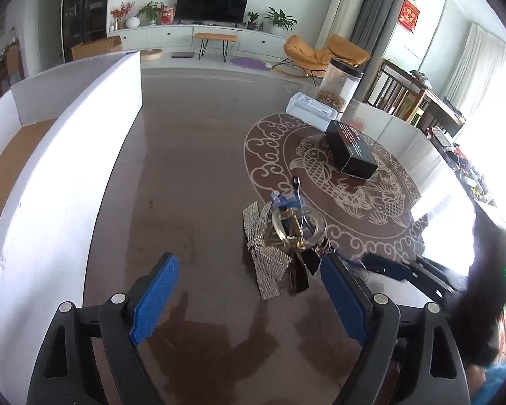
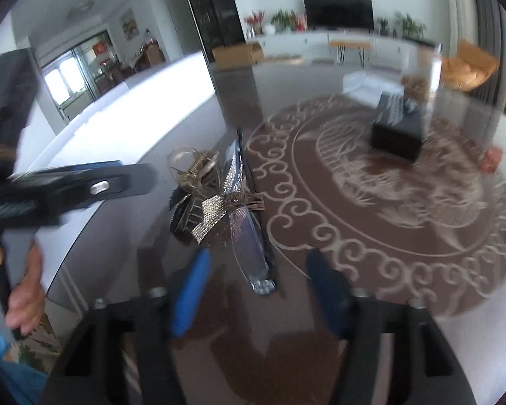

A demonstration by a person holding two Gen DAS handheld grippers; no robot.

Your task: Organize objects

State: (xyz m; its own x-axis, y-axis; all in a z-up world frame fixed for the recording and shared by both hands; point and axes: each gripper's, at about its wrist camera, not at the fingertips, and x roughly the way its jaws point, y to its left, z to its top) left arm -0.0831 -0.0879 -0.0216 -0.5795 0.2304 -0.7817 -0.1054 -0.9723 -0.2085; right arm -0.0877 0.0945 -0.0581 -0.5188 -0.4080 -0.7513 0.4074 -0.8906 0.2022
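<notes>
on the glass table [image 1: 192, 155] lies a small heap of accessories [image 1: 281, 239]: a sparkling rhinestone bow, a round metal ring with golden parts, some dark pieces and a clear plastic piece, all tangled together. the heap is at the edge of the round fish pattern [image 1: 340, 182] that shows through the glass. the left gripper [image 1: 249, 290] hangs above the table with its blue fingers [image 1: 157, 298] spread wide; nothing is between them, and the heap is just in front of its right finger, maybe touching the tip, i cannot tell. in the right wrist view, which is blurred, the right gripper [image 2: 258, 292] has its jaws apart too, less wide, and the near end of the clear piece [image 2: 251, 253] lies in the gap between the pads, not pressed by them. a black box [image 1: 350, 152] stands further back on the pattern, well apart from the heap, with a white box [image 1: 308, 109] and a clear jar [image 1: 337, 84] behind it. a white carton wall [image 1: 60, 175] stands at the left side of the table.
</notes>
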